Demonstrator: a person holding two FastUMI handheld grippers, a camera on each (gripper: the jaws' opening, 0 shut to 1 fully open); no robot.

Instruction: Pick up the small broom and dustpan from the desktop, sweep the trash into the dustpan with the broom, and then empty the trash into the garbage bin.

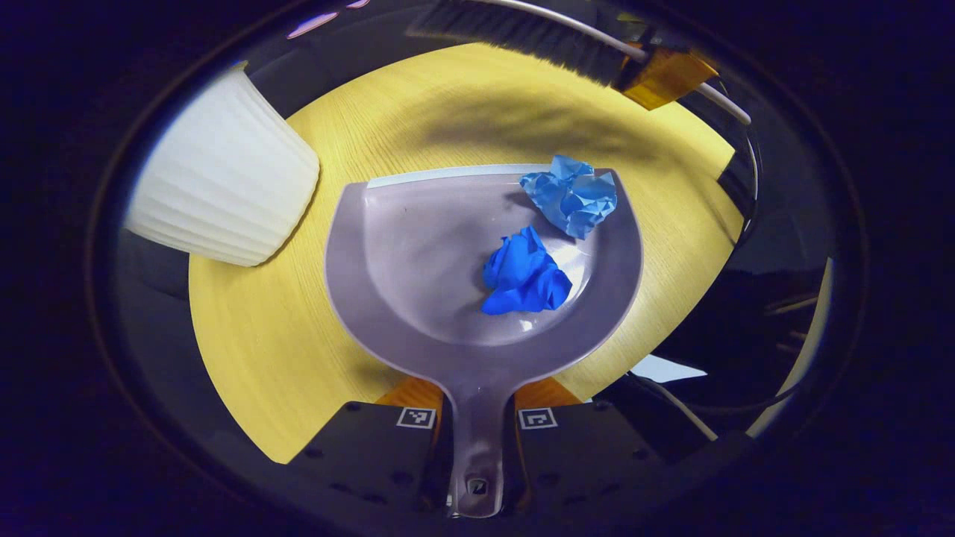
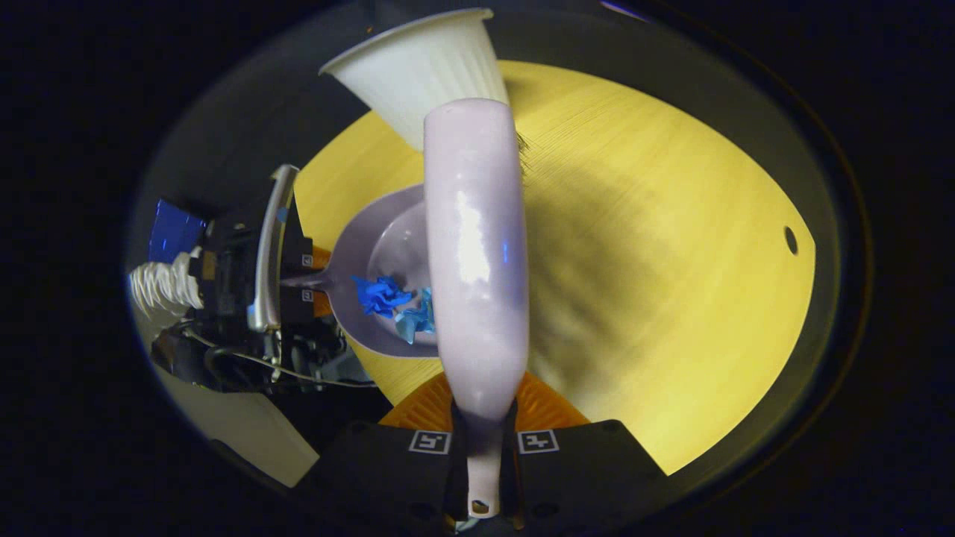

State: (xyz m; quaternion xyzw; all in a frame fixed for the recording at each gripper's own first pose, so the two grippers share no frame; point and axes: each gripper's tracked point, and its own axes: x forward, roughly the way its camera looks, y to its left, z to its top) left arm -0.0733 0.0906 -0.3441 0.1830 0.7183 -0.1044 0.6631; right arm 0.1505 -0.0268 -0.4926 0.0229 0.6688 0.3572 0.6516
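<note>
My left gripper (image 1: 477, 425) clamped the dustpan (image 1: 418, 253) handle, both crumpled blue paper wads (image 1: 526, 272) inside it; my right gripper (image 2: 483, 447) gripped the broom (image 2: 477, 253). I judged it best to carry the pan level to the white ribbed bin (image 1: 224, 183) just beside it, then tip slowly

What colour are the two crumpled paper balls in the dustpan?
Both blue: the darker crumpled paper ball and the lighter one. The left gripper view shows them best.

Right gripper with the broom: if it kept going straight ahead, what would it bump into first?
Probably the white bin: the broom held by the right gripper points at it across the yellow table. Depth is unclear, so the bristles might meet the table first.
</note>
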